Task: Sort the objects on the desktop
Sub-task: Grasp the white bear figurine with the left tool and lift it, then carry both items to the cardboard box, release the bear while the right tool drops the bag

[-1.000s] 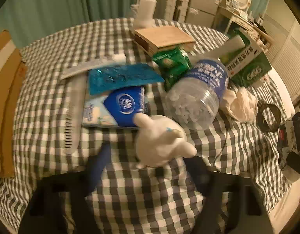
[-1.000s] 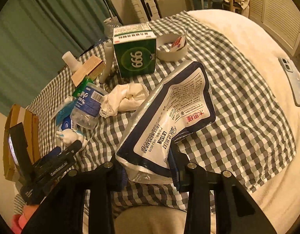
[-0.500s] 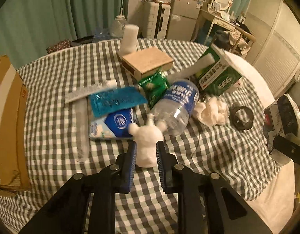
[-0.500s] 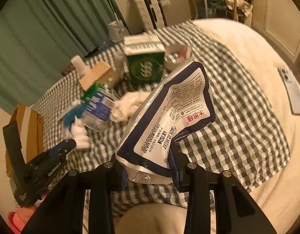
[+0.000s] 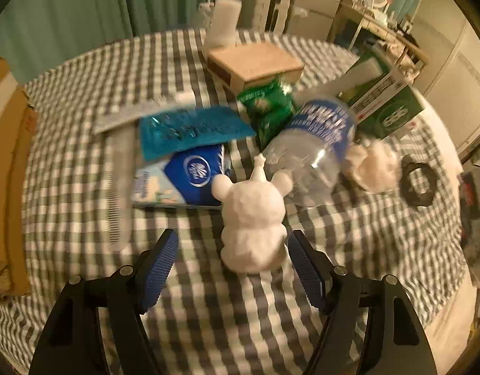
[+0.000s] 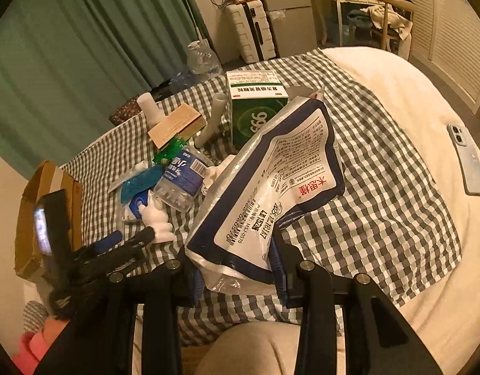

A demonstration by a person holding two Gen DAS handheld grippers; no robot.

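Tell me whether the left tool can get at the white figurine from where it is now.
Probably yes. The white figurine stands upright on the checked cloth right between the left tool's opening jaws, with a gap on each side and nothing in front; the plastic bottle lies just behind it.

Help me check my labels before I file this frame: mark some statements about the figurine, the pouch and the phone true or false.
1. The white figurine stands upright on the checked cloth. True.
2. The left hand-held gripper is clamped on the figurine. False: its jaws are opening, with a gap on both sides of the figurine.
3. The right hand-held gripper holds a white and navy pouch. True.
4. The plastic bottle stands upright. False: it lies on its side.
5. The phone lies on the checked cloth. False: it lies on the plain cream surface beside it.
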